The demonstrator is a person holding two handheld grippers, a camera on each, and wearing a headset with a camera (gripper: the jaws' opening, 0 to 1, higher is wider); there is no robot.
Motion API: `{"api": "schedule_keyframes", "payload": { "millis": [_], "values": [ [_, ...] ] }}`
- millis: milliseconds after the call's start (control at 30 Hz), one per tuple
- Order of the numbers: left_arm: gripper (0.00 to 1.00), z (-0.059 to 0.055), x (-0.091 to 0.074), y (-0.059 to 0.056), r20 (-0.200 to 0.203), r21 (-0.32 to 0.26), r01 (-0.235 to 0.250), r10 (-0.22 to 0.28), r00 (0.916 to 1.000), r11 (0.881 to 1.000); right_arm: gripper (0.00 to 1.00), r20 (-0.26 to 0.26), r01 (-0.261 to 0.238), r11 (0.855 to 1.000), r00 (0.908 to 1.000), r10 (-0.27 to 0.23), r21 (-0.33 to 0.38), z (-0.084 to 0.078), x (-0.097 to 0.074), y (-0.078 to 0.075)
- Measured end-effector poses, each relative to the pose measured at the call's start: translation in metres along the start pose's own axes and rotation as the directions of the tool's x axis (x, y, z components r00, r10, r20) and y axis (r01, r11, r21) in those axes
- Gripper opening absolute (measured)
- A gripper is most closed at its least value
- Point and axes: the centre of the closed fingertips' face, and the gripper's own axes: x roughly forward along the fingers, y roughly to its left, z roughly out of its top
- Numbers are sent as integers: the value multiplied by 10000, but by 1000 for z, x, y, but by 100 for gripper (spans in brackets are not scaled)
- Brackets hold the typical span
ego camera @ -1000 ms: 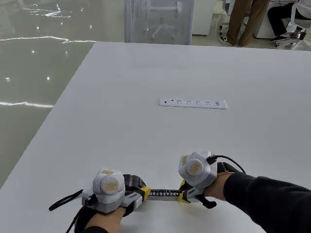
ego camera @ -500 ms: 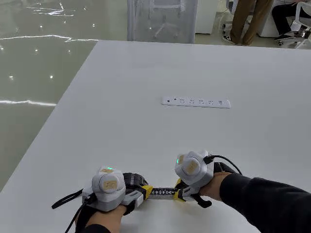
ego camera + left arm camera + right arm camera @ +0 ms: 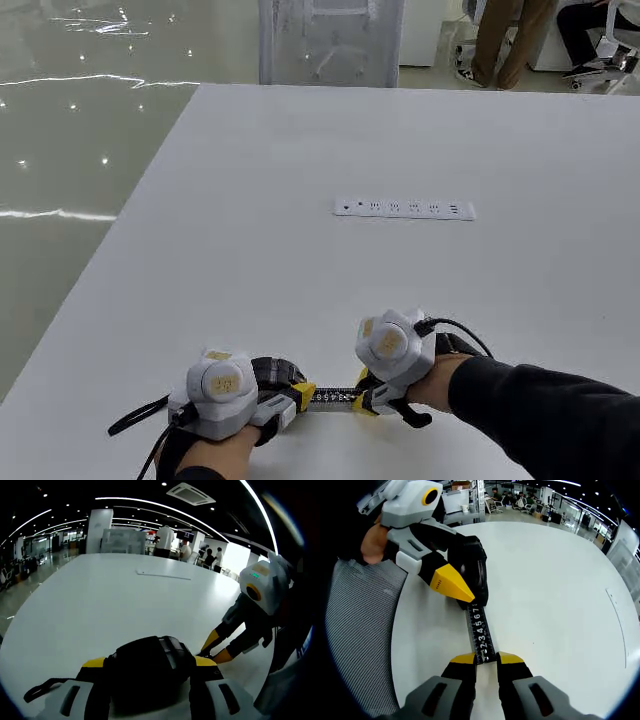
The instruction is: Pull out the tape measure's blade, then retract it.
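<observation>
The black tape measure case (image 3: 272, 372) lies on the white table (image 3: 400, 140) near its front edge, with my left gripper (image 3: 290, 395) shut around it. In the left gripper view the case (image 3: 147, 672) sits between the yellow-tipped jaws of the left gripper (image 3: 148, 662). A short length of the numbered blade (image 3: 480, 632) runs from the case (image 3: 472, 570) to my right gripper (image 3: 485, 657), which is shut on the blade's end. In the head view the blade (image 3: 333, 397) spans the small gap to the right gripper (image 3: 362, 400). The case's black wrist strap (image 3: 135, 415) trails left.
A white power strip (image 3: 404, 209) lies further back on the table. A translucent chair (image 3: 330, 40) stands at the far edge, with people beyond at the upper right. The table's left edge drops to a glossy floor (image 3: 70, 150).
My right gripper has moved left toward the case, and the exposed blade between the two grippers has become shorter. The left gripper has stayed put on the case.
</observation>
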Motion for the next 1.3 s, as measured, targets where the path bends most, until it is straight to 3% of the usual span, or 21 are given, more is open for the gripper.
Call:
{"api": "schedule_keyframes", "payload": {
  "millis": [167,267,367,567,667,933,967,1000,1033,1067,1100,1300],
  "values": [
    [62,-1,-1,-2,-52,35,-235,235,9997,9997,12,-4,20,10000,10000,-20,57,0,0,0],
    [63,-8,-3,0,-557,-1159,-792,732,9958,9901,12,-19,63,9999,10000,-63,112,0,1,-1],
    [64,-8,-4,2,-552,-1701,-985,903,9944,9805,12,0,90,9999,10000,-90,146,0,1,-1],
    [63,-8,-3,0,-528,-1343,-983,920,9944,9861,12,-43,160,9996,9999,-159,216,0,1,-1],
    [61,-8,-4,-1,-348,-656,-1149,1128,9930,9912,12,-100,214,9996,9997,-212,170,1,1,-1],
    [58,-7,-7,4,-350,-1236,-767,729,9967,9894,13,173,185,9998,9997,-185,13,3,2,-1],
    [58,-6,-7,4,-377,-1218,-713,671,9970,9900,13,717,-35,10000,9974,40,-63,12,5,3],
    [58,-6,-7,3,-371,-1113,-660,622,9974,9916,12,832,-297,9994,9961,281,181,13,6,10],
    [58,-7,-7,2,-401,-1041,-633,594,9974,9925,12,646,3,9999,9979,8,-170,12,7,8],
    [58,-6,-7,3,-382,-1128,-622,583,9976,9917,12,778,165,9976,9969,-112,-679,17,9,5],
    [58,-6,-7,3,-388,-1177,-614,572,9976,9911,12,840,9,9995,9965,17,-306,19,10,8],
    [58,-6,-6,2,-393,-1149,-589,548,9977,9916,12,768,-34,9998,9970,50,-205,28,14,5]
  ]
}}
